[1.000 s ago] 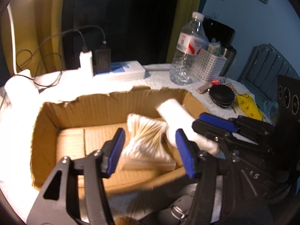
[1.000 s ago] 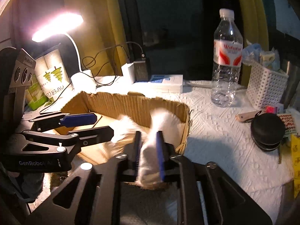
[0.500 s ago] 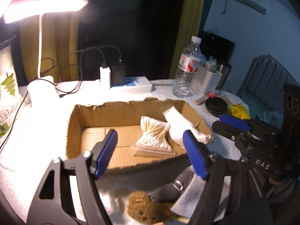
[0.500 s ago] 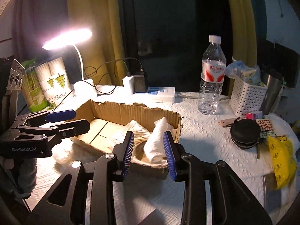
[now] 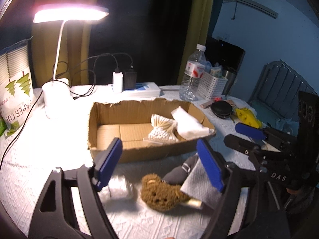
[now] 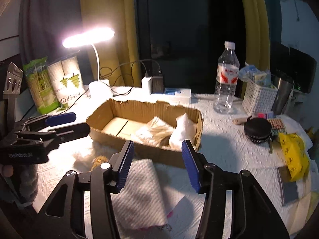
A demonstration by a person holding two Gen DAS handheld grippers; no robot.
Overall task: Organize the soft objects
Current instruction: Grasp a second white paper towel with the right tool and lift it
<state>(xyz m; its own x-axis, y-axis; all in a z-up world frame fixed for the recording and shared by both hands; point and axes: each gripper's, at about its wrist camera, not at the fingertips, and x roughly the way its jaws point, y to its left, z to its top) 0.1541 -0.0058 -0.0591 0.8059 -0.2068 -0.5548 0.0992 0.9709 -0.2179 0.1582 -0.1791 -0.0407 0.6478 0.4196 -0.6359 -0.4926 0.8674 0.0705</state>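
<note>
An open cardboard box [image 5: 103,111] [image 6: 139,107] sits mid-table. Inside at its right end lie a bundle of cotton swabs [image 5: 162,128] [image 6: 153,132] and a white rolled cloth [image 5: 189,122] [image 6: 182,131]. In front of the box lie a brown plush bear [image 5: 159,191], a grey soft item [image 5: 179,174], a folded white paper towel [image 6: 139,191] [image 5: 197,187] and a clear plastic packet [image 5: 119,187]. My left gripper [image 5: 159,167] is open and empty above the bear. My right gripper [image 6: 157,163] is open and empty above the towel, short of the box.
A lit desk lamp [image 5: 55,101] and a paper-cup pack [image 5: 16,91] stand left. A power strip with chargers [image 5: 135,88], a water bottle [image 5: 192,73] and a white basket [image 5: 212,83] stand behind. A black round case [image 6: 258,130] and yellow bag [image 6: 293,155] lie right.
My right gripper let go of the white cloth in the box, opened and pulled back. My left gripper also drew back and up from the box, so the bear and towel came into view.
</note>
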